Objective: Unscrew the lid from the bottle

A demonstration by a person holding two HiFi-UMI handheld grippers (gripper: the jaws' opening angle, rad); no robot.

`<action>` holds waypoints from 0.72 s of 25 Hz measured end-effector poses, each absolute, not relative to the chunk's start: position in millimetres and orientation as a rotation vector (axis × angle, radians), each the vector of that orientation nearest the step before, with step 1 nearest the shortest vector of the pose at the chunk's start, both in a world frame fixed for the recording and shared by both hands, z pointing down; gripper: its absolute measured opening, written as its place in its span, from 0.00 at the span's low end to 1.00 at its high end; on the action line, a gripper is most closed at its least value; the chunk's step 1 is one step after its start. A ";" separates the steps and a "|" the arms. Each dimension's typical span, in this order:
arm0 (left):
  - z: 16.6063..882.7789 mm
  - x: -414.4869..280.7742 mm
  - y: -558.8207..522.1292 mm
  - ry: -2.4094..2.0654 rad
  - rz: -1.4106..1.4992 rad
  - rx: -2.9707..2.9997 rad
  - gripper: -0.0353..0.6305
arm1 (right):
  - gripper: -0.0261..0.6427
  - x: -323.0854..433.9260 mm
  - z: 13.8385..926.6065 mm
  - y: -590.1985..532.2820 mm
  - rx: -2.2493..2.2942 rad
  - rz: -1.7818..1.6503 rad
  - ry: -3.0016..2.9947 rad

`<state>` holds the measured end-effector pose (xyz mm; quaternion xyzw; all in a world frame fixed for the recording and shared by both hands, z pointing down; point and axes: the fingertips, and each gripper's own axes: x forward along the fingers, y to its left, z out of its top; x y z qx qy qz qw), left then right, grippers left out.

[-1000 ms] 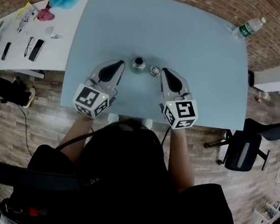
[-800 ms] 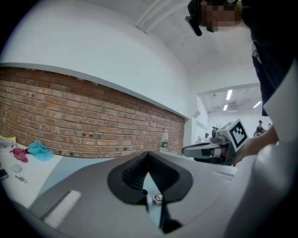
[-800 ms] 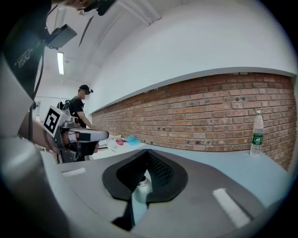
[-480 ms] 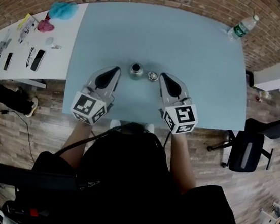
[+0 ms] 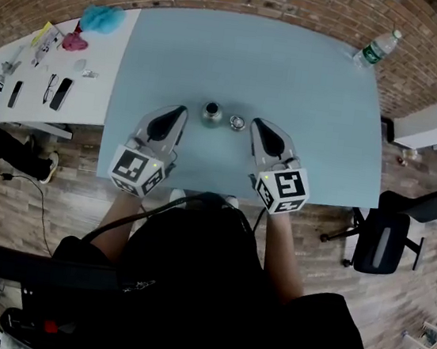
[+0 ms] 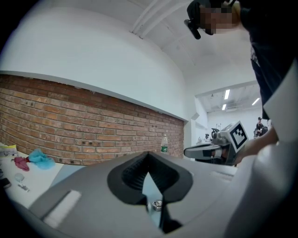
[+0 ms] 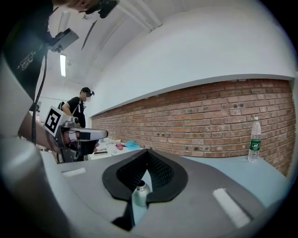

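Left gripper view: lid [image 6: 158, 204]; right gripper view: bottle [image 7: 140, 195]

The left tool [image 6: 149, 157] has its black ribbed pads [image 6: 132, 175] closed tip to tip, with nothing between them. Through the slit below them, a small metal lid [image 6: 157, 204] lies on the pale blue bench [image 6: 151, 186]. Beyond, the right tool [image 6: 216, 149] hovers level — a plastic water bottle [image 6: 164, 143] stands by the brick wall [image 6: 70, 121].
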<state>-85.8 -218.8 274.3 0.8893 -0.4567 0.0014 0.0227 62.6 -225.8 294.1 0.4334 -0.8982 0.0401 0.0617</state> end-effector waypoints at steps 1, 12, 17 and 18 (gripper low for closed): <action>273.6 -86.2 -217.9 -1.416 -0.002 2.752 0.05 | 0.04 63.2 293.1 -225.0 1.309 0.118 -2.716; 265.4 -91.5 -212.1 -1.431 -0.017 2.761 0.05 | 0.04 66.4 278.7 -220.4 1.306 0.072 -2.731; 265.7 -92.4 -210.0 -1.435 -0.016 2.763 0.05 | 0.04 66.2 279.4 -216.4 1.280 0.062 -2.726; 265.7 -92.3 -209.1 -1.434 -0.017 2.764 0.05 | 0.04 66.3 280.1 -215.3 1.276 0.062 -2.723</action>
